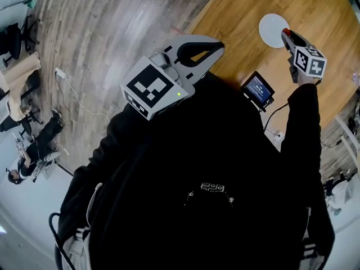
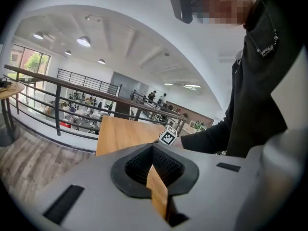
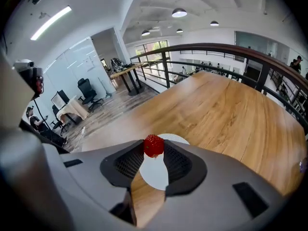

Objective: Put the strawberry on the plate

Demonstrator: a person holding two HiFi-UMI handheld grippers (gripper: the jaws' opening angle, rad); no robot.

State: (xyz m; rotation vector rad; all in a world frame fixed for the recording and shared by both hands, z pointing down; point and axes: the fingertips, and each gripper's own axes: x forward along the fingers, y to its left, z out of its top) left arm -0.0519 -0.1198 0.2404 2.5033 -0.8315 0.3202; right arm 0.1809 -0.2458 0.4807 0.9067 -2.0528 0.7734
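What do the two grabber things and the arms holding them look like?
The left gripper and the right gripper are smooth, rounded light-grey shells. Inside the jaws sit black ribbed pads. Each one carries a white cube printed with black square markers, and the left cube has a tiny green light. The person's sleeves are black.

The head view looked steeply down over the person (image 1: 197, 207) to the table (image 1: 236, 16), far right. The right gripper view sat close above the plate (image 3: 154, 174), tilted down. The left gripper view faced nearly level across the table. The first two shared the plate.
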